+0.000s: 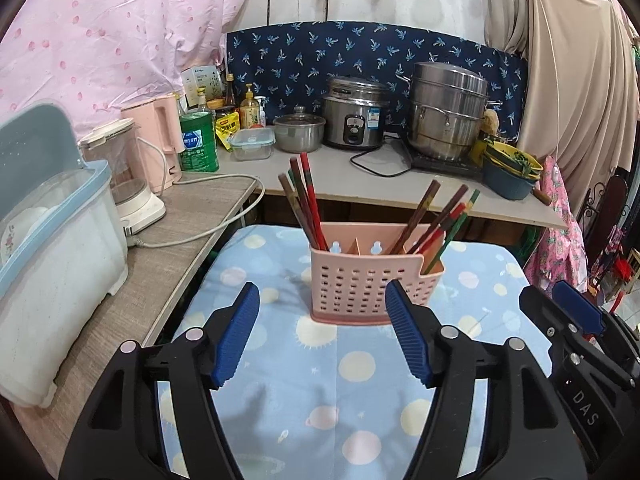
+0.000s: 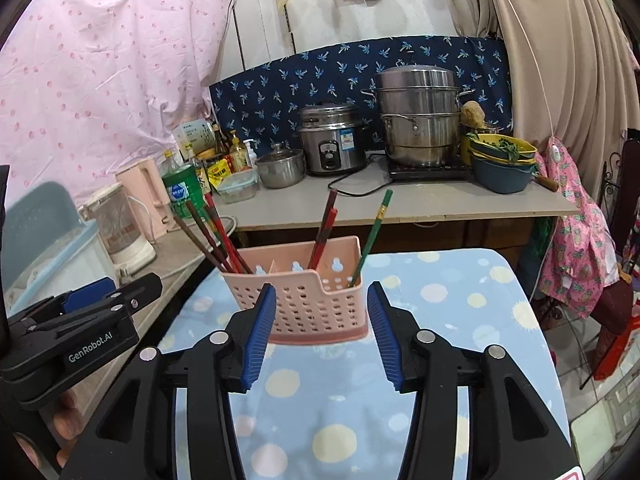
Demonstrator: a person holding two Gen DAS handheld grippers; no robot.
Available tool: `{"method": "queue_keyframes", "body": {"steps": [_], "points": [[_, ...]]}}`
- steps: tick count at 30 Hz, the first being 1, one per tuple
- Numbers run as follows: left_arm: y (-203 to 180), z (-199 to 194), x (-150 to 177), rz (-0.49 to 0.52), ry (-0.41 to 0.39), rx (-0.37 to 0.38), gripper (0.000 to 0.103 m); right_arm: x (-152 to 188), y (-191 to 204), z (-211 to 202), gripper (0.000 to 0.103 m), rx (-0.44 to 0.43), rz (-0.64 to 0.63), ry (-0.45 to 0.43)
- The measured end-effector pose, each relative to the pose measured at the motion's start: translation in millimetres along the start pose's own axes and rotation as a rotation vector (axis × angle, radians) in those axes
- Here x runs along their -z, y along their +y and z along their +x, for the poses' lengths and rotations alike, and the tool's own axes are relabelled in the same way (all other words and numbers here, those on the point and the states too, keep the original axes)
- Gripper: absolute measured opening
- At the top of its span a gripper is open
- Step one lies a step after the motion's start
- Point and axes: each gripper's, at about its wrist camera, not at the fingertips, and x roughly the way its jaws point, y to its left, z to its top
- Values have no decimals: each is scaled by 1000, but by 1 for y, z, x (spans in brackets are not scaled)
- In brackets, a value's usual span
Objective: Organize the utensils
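Observation:
A pink perforated utensil holder (image 1: 370,284) (image 2: 310,300) stands on the blue planet-print cloth (image 1: 352,376) (image 2: 432,304). Several red, brown and green chopsticks (image 1: 306,200) (image 2: 216,236) lean in its left compartment. More chopsticks (image 1: 440,220) (image 2: 324,228) lean toward its right side, and one green chopstick (image 2: 374,232) stands at the right end. My left gripper (image 1: 323,304) is open just short of the holder, with nothing between its blue pads. My right gripper (image 2: 322,304) is open too, empty, close in front of the holder. Each gripper shows at the edge of the other's view.
A counter to the left holds a blue-and-white dish box (image 1: 52,248), a blender (image 1: 132,184) and a pink kettle (image 1: 158,140). The back counter carries bottles, a small pot (image 1: 299,132), a rice cooker (image 1: 354,114), a steamer pot (image 1: 448,116) and stacked bowls (image 1: 512,170).

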Motion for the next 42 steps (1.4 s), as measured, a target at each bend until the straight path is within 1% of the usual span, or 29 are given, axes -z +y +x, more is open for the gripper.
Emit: {"method": "queue_keyframes", "body": {"steps": [2, 7, 12, 18, 19, 24, 26, 30, 32, 34, 39, 41, 42], "points": [[0, -3, 7, 0, 7, -4, 63, 7, 1, -5, 51, 8, -3, 3], [-1, -8, 26, 8, 21, -22, 65, 26, 3, -15, 51, 19, -14, 20], [1, -12, 40, 9, 36, -30, 66, 40, 3, -21, 52, 20, 2, 44], [3, -16, 59, 8, 52, -40, 74, 55, 2, -25, 54, 21, 5, 73], [3, -17, 61, 8, 53, -41, 74, 58, 3, -27, 56, 24, 1, 74], [5, -18, 73, 5, 66, -50, 78, 69, 4, -31, 57, 41, -7, 84], [5, -19, 78, 6, 72, -52, 78, 73, 3, -32, 59, 43, -4, 89], [6, -20, 86, 4, 86, -57, 80, 80, 1, -34, 60, 48, -5, 101], [7, -20, 90, 3, 90, -66, 83, 84, 0, -35, 63, 51, -5, 105], [8, -20, 93, 2, 92, -70, 85, 87, 0, -36, 65, 53, -5, 107], [9, -24, 98, -1, 81, -81, 91, 94, -4, -39, 74, 62, 4, 115], [9, -25, 100, 5, 74, -91, 93, 97, -6, -41, 81, 69, 6, 119], [9, -26, 102, 9, 73, -96, 93, 98, -6, -41, 83, 73, 5, 119]]}}
